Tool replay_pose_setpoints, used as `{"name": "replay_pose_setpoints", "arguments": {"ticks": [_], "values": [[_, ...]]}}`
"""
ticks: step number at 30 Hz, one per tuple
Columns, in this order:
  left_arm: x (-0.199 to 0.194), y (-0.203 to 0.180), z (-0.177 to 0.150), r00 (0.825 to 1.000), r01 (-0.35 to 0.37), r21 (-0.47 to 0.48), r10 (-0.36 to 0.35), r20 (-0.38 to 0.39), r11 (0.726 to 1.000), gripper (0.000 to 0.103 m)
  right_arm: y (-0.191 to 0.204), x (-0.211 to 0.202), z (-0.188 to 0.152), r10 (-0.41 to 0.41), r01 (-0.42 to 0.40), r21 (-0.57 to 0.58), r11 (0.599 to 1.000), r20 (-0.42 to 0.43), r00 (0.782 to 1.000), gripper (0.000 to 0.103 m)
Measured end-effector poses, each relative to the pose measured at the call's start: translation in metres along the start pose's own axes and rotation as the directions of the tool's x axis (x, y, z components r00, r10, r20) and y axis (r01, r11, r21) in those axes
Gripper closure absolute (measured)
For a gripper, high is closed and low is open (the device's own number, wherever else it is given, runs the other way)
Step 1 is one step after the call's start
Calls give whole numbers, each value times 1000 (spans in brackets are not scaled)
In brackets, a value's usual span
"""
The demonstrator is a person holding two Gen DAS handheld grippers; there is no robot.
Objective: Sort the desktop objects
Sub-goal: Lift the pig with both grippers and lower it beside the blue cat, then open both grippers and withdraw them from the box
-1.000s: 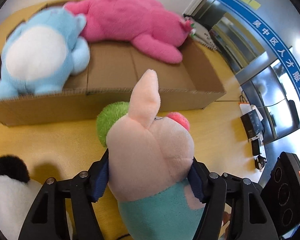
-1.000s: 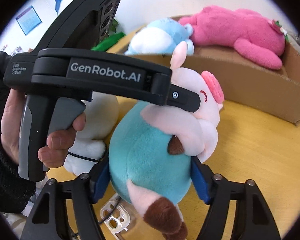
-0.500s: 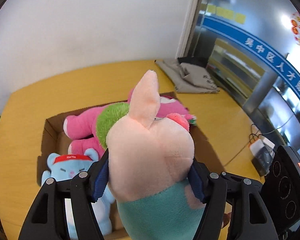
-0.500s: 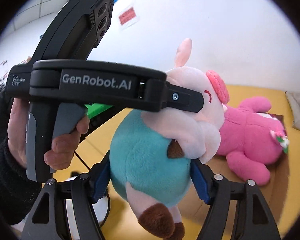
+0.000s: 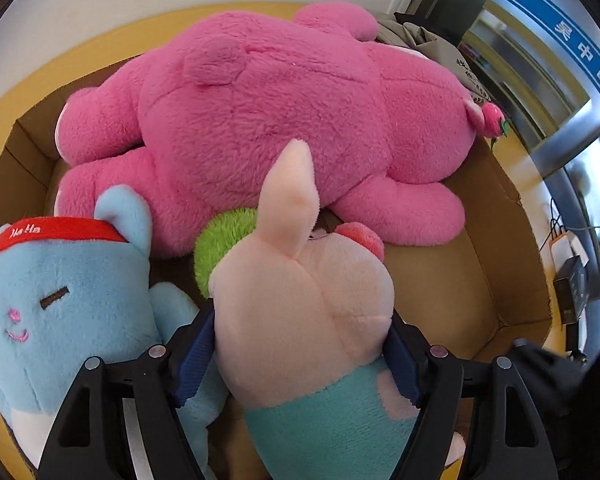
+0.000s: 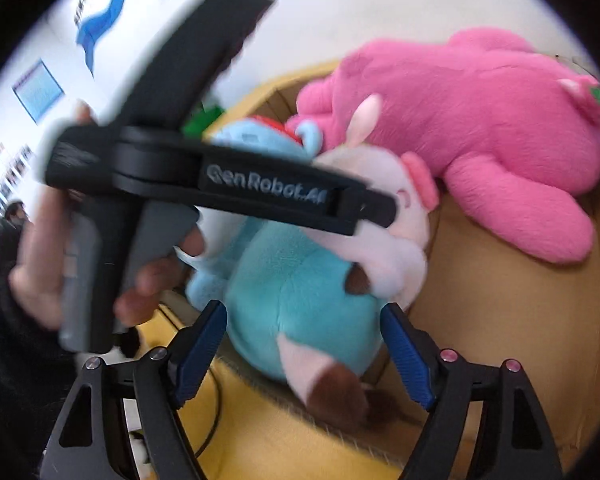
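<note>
A pig plush (image 5: 308, 300) with a pale pink head and teal body (image 6: 300, 300) hangs low inside the cardboard box (image 5: 512, 240), between a blue cat plush (image 5: 60, 300) and a big pink plush (image 5: 280, 100). My left gripper (image 5: 302, 316) straddles its head; the jaws are opening and the blue pads (image 5: 192, 356) stand at the head's sides without pressing in. My right gripper (image 6: 302, 308) straddles the teal belly, jaws also opening, with a thin gap at each pad (image 6: 404, 356). A hand (image 6: 40, 280) holds the left gripper's handle.
The box floor (image 6: 500, 320) is bare at the right of the pig. Beyond the box lie a grey cloth (image 5: 420, 36) and small electronics with cables (image 5: 572, 280). The yellow table (image 6: 280, 440) with a black cable (image 6: 216, 412) is in front.
Both grippers carried the pig plush from in front of the box, over its wall and down among the plushes inside. Both pairs of jaws have widened and no longer squeeze it.
</note>
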State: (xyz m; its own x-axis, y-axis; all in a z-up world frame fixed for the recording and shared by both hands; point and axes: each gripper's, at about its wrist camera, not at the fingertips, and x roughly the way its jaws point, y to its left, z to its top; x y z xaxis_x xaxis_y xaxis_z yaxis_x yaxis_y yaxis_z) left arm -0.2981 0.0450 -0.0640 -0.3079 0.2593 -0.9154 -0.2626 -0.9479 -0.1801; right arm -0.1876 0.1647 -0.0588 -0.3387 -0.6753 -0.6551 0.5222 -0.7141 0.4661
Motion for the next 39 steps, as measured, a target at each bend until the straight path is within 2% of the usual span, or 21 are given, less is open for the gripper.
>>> {"name": "replay_pose_setpoints", "arguments": {"ticks": [3, 5, 6, 7, 8, 10, 13, 16, 18, 21, 22, 24, 26, 27, 28, 29, 30, 32, 34, 37, 39], "values": [[2, -3, 1, 1000, -14, 5, 14, 0, 1000, 20, 0, -24, 5, -2, 2, 1, 1000, 59, 998, 23], [2, -5, 2, 1000, -19, 1, 19, 1, 1000, 19, 4, -17, 7, -51, 52, -27, 998, 14, 999, 23], [2, -6, 2, 1000, -23, 2, 23, 2, 1000, 19, 5, -10, 6, -67, 67, -32, 997, -17, 998, 27], [2, -6, 2, 1000, -26, 2, 26, 3, 1000, 19, 5, 2, 2, -72, 71, -26, 997, -57, 996, 36], [2, -6, 1, 1000, -21, -3, 21, 3, 1000, 19, 5, 10, -2, -65, 64, -13, 998, -84, 994, 37], [0, -5, 0, 1000, -13, -12, 13, 10, 1000, 19, 4, 18, -8, -31, 33, 21, 999, -99, 995, 37], [-9, -4, -4, 999, -6, -17, 7, 33, 1000, 19, 9, 25, -10, -27, 29, 20, 999, -103, 994, 37], [-35, -6, -9, 995, 26, -28, -23, 100, 999, 20, 10, 21, -11, -17, 19, 18, 1000, -92, 996, 36], [-58, -10, -17, 987, 31, -19, -28, 158, 999, 19, 11, 9, -13, -5, 7, 25, 1000, -61, 998, 34], [-86, -17, -31, 976, -8, -8, 10, 218, 1000, 19, 13, -11, -15, 19, -18, 34, 999, -9, 1000, 32], [-96, -21, -38, 972, -18, -5, 18, 236, 1000, 19, 14, -20, -16, 35, -36, 36, 999, 25, 999, 22], [-117, -25, -55, 959, -22, -8, 24, 283, 1000, 14, 14, -41, -17, 59, -64, 47, 997, 112, 992, 19], [-135, -29, -68, 945, -20, -35, 31, 326, 999, 12, 18, -66, -19, 79, -96, 70, 993, 208, 975, 14], [-144, -29, -78, 936, -28, -53, 45, 350, 998, 9, 20, -76, -19, 74, -96, 78, 992, 247, 966, 4], [-153, -29, -88, 926, -35, -71, 59, 374, 997, 6, 21, -84, -19, 50, -75, 81, 994, 276, 960, 0], [-162, -30, -97, 915, -42, -89, 74, 397, 995, 1, 23, -92, -20, 15, -42, 85, 995, 303, 953, 0], [-169, -32, -107, 902, -52, -105, 92, 422, 993, 0, 28, -99, -22, -24, -5, 91, 996, 318, 948, 0], [-183, -34, -125, 881, -83, -130, 134, 455, 988, 0, 35, -107, -21, -76, 46, 102, 994, 319, 945, 0], [-194, -38, -144, 862, -105, -158, 169, 478, 982, 0, 37, -114, -24, -162, 140, 92, 986, 295, 942, 0], [-200, -39, -164, 854, -117, -193, 198, 480, 974, 0, 34, -120, -15, -265, 252, 85, 964, 255, 930, 0], [-200, -40, -174, 853, -131, -208, 217, 474, 969, 0, 37, -115, -17, -346, 342, 57, 938, 244, 906, 0]]}}
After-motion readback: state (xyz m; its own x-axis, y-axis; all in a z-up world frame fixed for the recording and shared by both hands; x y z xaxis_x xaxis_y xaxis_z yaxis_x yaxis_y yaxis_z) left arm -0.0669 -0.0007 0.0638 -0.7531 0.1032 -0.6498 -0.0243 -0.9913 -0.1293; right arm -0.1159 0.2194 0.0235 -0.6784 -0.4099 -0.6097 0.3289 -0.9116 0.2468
